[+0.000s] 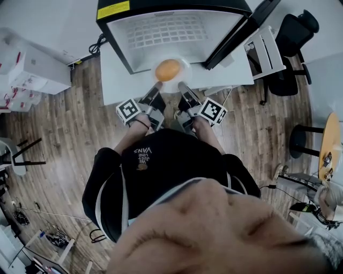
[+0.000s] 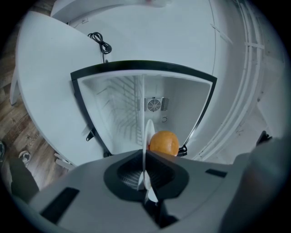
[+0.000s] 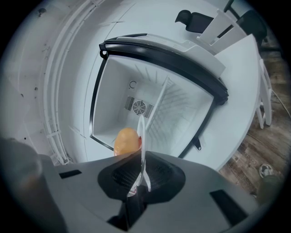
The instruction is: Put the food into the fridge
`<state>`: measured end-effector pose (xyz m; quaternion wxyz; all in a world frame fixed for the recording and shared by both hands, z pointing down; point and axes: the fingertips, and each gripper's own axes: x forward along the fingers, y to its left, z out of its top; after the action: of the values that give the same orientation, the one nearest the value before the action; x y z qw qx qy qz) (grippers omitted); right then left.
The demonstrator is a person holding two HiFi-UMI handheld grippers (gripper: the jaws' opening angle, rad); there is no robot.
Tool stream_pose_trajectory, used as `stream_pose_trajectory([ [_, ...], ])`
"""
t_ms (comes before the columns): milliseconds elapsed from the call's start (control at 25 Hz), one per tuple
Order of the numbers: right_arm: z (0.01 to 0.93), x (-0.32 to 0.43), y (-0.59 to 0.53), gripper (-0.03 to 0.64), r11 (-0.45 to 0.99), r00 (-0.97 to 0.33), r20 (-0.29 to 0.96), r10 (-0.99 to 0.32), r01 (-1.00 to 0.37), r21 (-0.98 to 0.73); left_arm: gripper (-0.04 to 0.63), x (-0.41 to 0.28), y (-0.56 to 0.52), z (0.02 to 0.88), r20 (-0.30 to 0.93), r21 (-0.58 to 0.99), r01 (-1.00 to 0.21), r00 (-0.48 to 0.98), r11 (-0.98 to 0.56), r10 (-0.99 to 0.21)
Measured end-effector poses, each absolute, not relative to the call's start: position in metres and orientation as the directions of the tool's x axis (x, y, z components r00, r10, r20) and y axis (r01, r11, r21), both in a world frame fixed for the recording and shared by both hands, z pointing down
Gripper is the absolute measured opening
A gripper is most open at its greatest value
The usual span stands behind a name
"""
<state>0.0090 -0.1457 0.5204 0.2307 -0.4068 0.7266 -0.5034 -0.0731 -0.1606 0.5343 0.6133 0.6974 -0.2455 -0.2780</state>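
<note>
Facing the open fridge (image 1: 177,6), a white plate (image 1: 185,67) was held by its rim from two sides; the jaws of the left gripper (image 2: 144,159) were closed on the near-left rim, and those of the right gripper (image 3: 142,159) on the near-right rim, each pair pinching the thin edge; a round orange food item (image 1: 168,69) lay on the plate, just ahead of both pairs of jaws and between them; a wire shelf (image 2: 125,109) and fan grille (image 2: 155,104) were seen beyond the jaws, inside the fridge.
</note>
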Motion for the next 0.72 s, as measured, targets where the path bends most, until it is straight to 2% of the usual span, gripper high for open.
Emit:
stream_pose_trajectory([
  [720, 0.509, 0.027, -0.186, 0.028, 0.189, -0.61, 0.067, -0.789, -0.345, -0.919, 0.023, -0.057, -0.196, 0.524, -0.087, 0.992, -0.007, 0.679, -0.126, -0.729],
])
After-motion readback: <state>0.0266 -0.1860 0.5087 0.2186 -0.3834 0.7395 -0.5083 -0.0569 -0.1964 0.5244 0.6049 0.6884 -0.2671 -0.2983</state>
